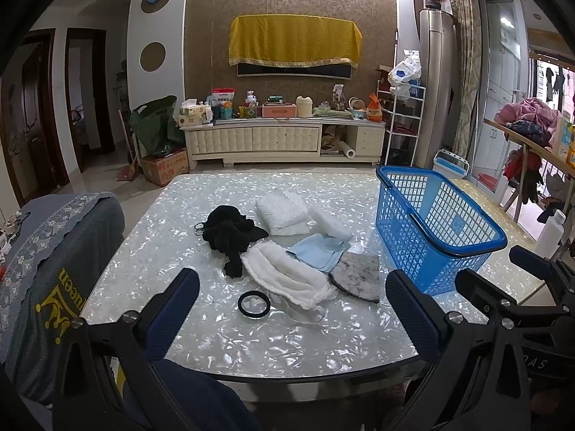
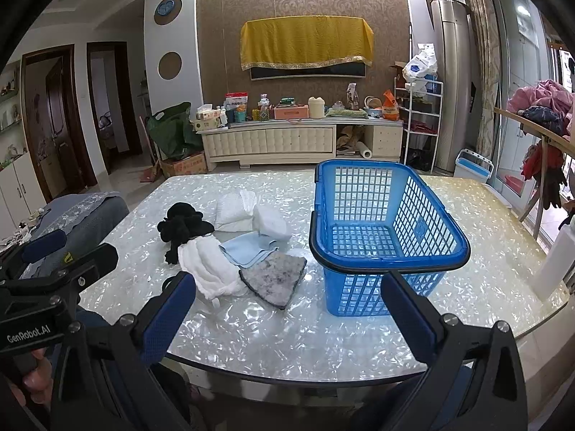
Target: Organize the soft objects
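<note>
So, step: first pick | left tongs [image 1: 293,318] and right tongs [image 2: 287,318] both spread wide, holding nothing | soft cloths [image 1: 287,276] lie piled on the desk [image 1: 222,341] beside the empty blue basket [image 2: 390,255] | tip: pinch the near white cloth's thick middle, lift high, drop inside.

Cloths [image 1: 287,248] lie left of basket [image 1: 436,230] on table [image 1: 273,341].

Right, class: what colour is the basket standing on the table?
Blue, with a black rim: the basket shows best in the right wrist view.
</note>
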Demonstrator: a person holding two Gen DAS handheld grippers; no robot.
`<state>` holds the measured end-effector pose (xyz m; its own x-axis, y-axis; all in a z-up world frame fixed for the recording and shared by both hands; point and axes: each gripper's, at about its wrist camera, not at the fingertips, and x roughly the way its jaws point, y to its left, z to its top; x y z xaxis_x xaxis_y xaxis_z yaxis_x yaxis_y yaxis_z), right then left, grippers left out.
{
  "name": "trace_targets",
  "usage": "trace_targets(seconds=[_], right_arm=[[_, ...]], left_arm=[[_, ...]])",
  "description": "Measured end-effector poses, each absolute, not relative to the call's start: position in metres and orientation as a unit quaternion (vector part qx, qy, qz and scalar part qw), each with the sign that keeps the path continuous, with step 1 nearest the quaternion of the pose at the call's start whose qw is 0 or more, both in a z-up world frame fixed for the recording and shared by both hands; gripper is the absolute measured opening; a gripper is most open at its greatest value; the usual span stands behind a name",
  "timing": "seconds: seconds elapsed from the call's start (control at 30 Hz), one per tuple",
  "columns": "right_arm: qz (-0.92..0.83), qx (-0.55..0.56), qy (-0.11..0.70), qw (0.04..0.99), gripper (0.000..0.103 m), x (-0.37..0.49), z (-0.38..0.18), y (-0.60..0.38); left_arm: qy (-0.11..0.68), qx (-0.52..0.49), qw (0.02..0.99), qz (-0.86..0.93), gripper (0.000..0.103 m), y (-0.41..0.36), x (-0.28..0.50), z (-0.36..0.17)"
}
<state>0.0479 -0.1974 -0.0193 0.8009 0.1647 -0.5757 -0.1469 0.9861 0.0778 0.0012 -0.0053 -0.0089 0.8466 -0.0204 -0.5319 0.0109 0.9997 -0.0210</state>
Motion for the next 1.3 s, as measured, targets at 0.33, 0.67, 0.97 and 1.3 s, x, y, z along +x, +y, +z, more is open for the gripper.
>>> trace_targets(seconds=[0.33,0.67,0.97,1.3], right_arm=[[0.084,0.016,0.308,0.948,0.103,0.046,-0.019,-0.199],[0.084,0.014,0.31,0.947,0.103,0.046,-0.019,-0.198],[0.088,0.004,0.312,0.946,0.103,0.049,-0.013,-0.197],[0.092,-0.004,0.34,0.936,0.103,0.079,-0.007,-0.19]], left_arm=[[0.279,-0.01,0.96,-0.01,0.103,-0.004,0.002,-0.01],[0.279,-0.011,0.96,-0.013,0.103,-0.004,0.001,-0.009],[0.281,-0.022,0.959,-0.023,0.103,0.0,0.007,-0.004],[0.303,-0.014,0.952,-0.038,0.103,0.018,0.036,0.002]])
